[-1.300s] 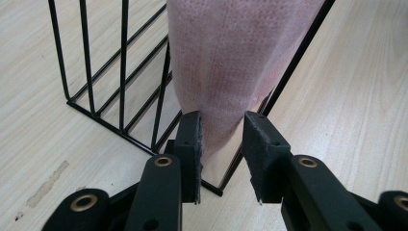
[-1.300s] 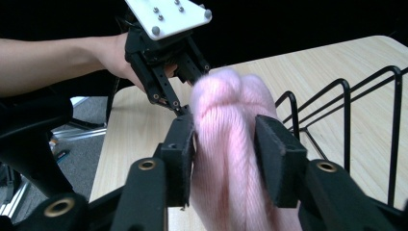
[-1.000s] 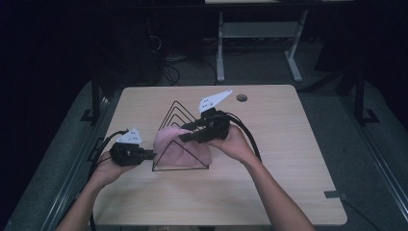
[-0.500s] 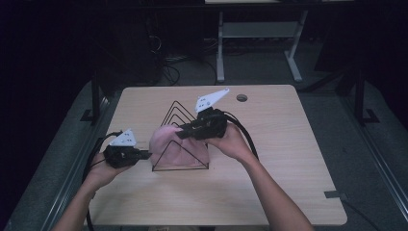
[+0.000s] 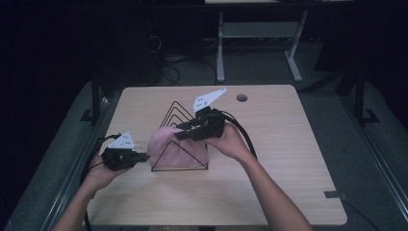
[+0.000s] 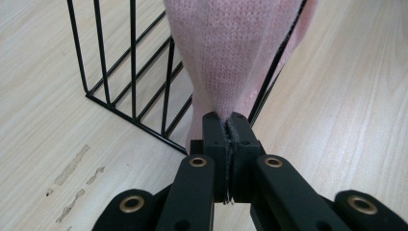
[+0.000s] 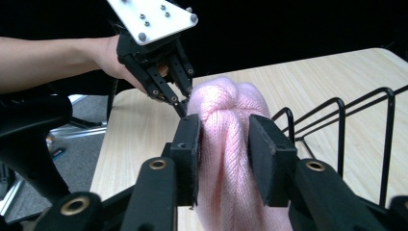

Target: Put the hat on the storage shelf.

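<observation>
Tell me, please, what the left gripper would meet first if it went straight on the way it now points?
The left gripper is already shut on the pink knitted cloth, so the cloth comes first. Just behind it stands the black wire rack, which it would probably push into next; depth is hard to judge.

I note a light wooden table (image 5: 288, 159) with a round cable hole (image 5: 242, 98) near its far edge. A dark strip of tape (image 5: 333, 194) sits at its near right corner. Beyond the far edge stands a white metal desk frame (image 5: 255, 43) on grey floor, with dark cables (image 5: 173, 72) pooled to its left.
</observation>
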The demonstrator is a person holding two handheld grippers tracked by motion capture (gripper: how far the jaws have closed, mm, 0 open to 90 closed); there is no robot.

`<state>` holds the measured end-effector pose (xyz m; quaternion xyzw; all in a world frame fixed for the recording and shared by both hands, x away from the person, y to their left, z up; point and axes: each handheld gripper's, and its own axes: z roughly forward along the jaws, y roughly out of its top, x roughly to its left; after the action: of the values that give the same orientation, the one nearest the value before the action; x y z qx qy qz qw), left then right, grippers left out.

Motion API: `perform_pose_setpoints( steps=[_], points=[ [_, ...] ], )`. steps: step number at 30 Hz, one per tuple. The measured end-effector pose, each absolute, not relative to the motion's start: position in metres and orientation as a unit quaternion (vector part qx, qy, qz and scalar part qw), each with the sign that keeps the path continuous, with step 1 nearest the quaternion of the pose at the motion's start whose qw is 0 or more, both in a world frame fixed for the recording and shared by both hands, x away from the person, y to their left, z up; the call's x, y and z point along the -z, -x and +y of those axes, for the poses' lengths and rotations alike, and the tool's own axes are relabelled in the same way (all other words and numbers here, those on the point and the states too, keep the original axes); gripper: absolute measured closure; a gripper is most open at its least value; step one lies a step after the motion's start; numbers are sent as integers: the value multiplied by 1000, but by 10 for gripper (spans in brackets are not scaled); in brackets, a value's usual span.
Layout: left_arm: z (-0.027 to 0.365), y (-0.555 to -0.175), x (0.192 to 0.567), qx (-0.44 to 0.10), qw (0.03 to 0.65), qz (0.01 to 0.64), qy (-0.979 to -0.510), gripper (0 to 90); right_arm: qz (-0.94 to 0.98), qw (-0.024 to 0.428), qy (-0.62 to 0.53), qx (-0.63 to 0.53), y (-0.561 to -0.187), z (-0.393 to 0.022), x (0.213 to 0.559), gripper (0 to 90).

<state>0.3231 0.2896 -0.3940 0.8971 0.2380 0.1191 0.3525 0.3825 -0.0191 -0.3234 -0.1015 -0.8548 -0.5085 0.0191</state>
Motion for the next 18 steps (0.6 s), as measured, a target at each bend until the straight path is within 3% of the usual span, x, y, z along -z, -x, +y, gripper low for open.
perform_pose_setpoints(
  steps=[13,18],
  points=[
    [285,-326,393,-104,356,243,-896,855,-842,21,119,526,-378,-36,319,496],
    [288,-325,391,-102,365,248,-892,752,-839,12,122,530,-375,-47,319,433]
  ],
)
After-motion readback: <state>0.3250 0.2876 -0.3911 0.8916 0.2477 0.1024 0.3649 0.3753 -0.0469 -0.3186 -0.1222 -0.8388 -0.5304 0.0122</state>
